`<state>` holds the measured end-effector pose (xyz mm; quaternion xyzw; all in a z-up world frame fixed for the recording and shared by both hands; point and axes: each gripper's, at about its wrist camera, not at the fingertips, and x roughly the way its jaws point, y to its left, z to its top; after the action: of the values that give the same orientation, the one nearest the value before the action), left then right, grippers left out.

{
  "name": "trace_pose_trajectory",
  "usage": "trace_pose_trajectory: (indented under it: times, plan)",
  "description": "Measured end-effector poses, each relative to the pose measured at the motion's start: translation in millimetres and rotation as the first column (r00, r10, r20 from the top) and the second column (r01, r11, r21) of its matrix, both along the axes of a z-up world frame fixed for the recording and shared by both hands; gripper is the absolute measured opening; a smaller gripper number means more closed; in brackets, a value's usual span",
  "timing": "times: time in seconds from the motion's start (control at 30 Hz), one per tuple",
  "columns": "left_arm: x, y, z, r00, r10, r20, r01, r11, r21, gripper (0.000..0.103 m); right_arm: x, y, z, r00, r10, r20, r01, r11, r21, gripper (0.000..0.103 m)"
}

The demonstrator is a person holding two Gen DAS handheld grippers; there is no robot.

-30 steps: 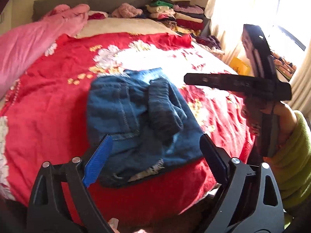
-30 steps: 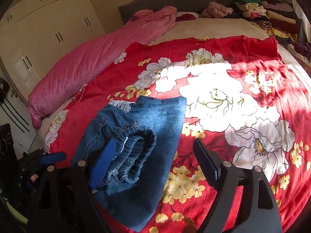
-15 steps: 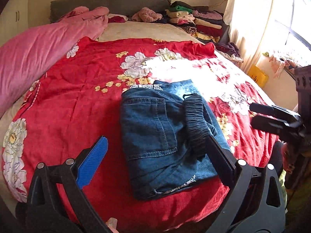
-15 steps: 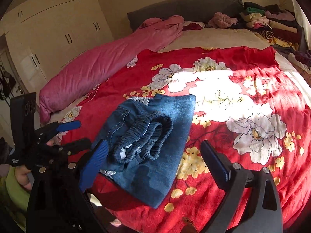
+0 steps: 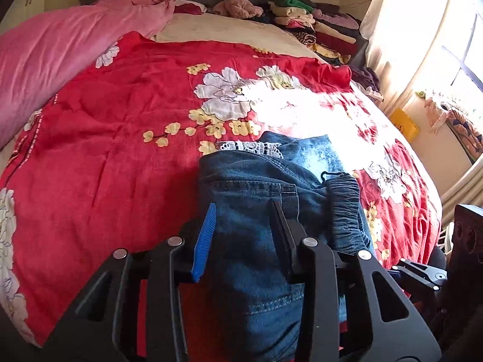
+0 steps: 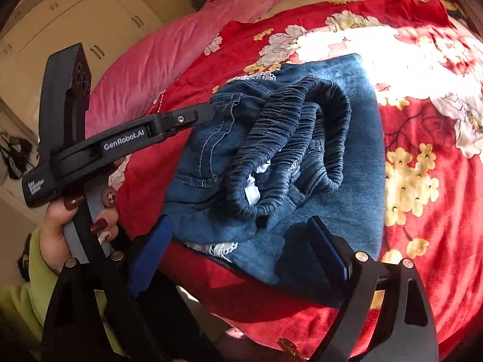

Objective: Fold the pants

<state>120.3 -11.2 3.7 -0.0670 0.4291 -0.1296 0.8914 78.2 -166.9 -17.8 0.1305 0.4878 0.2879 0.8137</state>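
Pants [image 5: 256, 211] between left tool [image 5: 244, 229] pads

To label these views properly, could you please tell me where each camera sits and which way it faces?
Left wrist: on the left tongs, looking down over the jeans and up the red bedspread; their jaws have just been closing over the denim.
Right wrist: on the right tongs, open, facing the jeans' waistband; a hand and green sleeve show.
Shared: jeans, bedspread, pink quilt.

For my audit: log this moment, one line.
left hand-held gripper: just closed onto jeans; right hand-held gripper: open, just narrowed, over jeans; jeans: folded
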Motion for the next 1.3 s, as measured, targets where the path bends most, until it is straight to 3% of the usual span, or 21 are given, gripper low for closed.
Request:
trace_pose_trajectory:
  times: [0.07,0.1,0.13,0.17,0.3,0.43,0.57,0.7,1.03,1.1,1.2,1.3]
  plan:
    - [5,-6,-6,1.000,-0.006,-0.011,0.006,1.000,0.010,0.029,10,3,-3,0.999,-0.026,-0.035,0.028,0.998,0.059,0.089]
    - [7,-8,-10,1.000,-0.009,-0.016,0.009,1.000,0.017,0.029,15,6,-4,0.999,-0.028,-0.031,0.030,0.997,0.067,0.083]
    - [8,-11,-13,1.000,-0.006,-0.023,0.007,1.000,0.025,0.029,18,11,-6,1.000,-0.021,-0.001,0.021,0.999,0.036,0.044]
    - [9,-11,-16,1.000,-0.004,-0.026,0.005,1.000,0.029,0.029,20,15,-7,0.999,-0.003,0.037,0.004,1.000,-0.025,0.022]
    - [9,-13,-19,1.000,-0.010,-0.013,0.011,0.999,0.050,0.031,2,5,-1,0.994,0.034,0.102,-0.025,0.996,-0.084,0.019]
    - [8,-16,-20,1.000,-0.015,-0.007,0.016,0.998,0.064,0.032,-4,-10,-14,0.998,0.018,0.059,-0.011,0.994,-0.108,0.019]
    - [6,-17,-20,1.000,-0.011,-0.005,0.011,0.997,0.080,0.033,-3,-14,-15,1.000,0.016,0.024,-0.015,0.998,-0.067,0.024]
    - [3,-15,-13,1.000,-0.003,0.009,0.003,0.996,0.088,0.045,-13,-22,-2,0.998,0.000,0.066,0.005,0.997,-0.076,0.059]
    - [-15,-16,10,0.998,0.000,0.066,-0.006,0.996,0.094,0.063,-30,-58,39,0.972,-0.086,0.221,0.107,0.990,-0.086,0.068]
    - [-19,-16,14,0.997,0.002,0.077,-0.010,0.995,0.097,0.067,-34,-63,47,0.963,-0.093,0.254,0.120,0.989,-0.092,0.080]
    - [-24,-15,21,0.996,0.006,0.091,-0.014,0.996,0.093,0.072,-34,-65,59,0.948,-0.093,0.303,0.130,0.986,-0.105,0.082]
    - [-30,-14,27,0.995,0.014,0.104,-0.024,0.995,0.094,0.084,-38,-67,69,0.933,-0.086,0.348,0.142,0.980,-0.138,0.092]
